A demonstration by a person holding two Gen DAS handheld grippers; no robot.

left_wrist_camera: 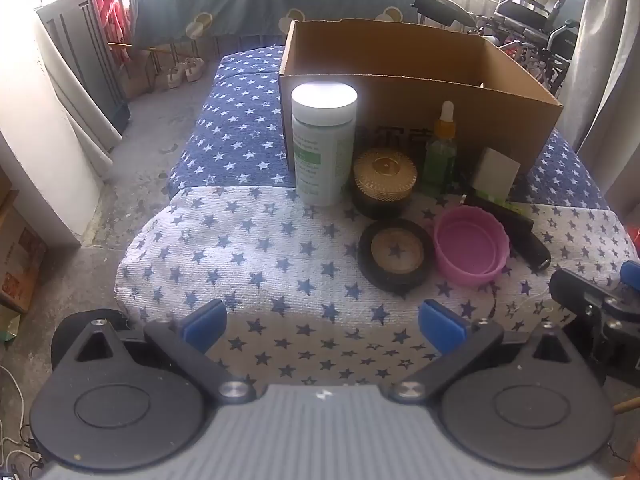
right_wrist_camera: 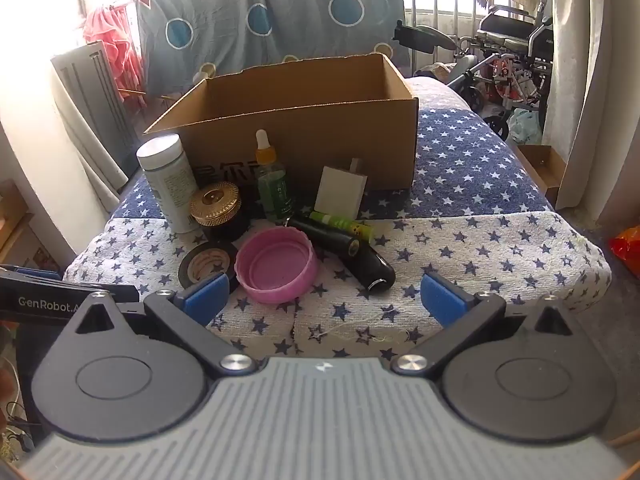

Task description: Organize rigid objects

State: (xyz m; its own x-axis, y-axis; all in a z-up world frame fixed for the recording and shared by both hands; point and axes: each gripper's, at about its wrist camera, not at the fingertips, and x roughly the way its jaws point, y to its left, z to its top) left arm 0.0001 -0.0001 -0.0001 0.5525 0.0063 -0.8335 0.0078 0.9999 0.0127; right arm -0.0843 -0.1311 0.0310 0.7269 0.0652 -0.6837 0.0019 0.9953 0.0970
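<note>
A: We start from the cluster of objects on the star-patterned cloth. The pink lid lies open side up, with the roll of black tape just to its left and the black flashlight lying just beside it on the right.

B: Behind those we see the gold-lidded jar, the tall white bottle, the green dropper bottle and a white charger block leaning near the cardboard box. The box stands open at the top, right behind the row.

A: For room, the cloth's right half is bare from the flashlight out to the rounded edge. The front edge drops off just ahead of our fingers.

B: In the left wrist view, the cloth left of the white bottle is bare too, out to where it falls to the grey floor.

A: Our right gripper has its 2 blue pads spread wide, nothing between them; the pink lid sits just ahead, toward the left pad.

B: Our left gripper is likewise spread wide and empty, with the tape ahead and slightly right, apart from the pads.
</note>
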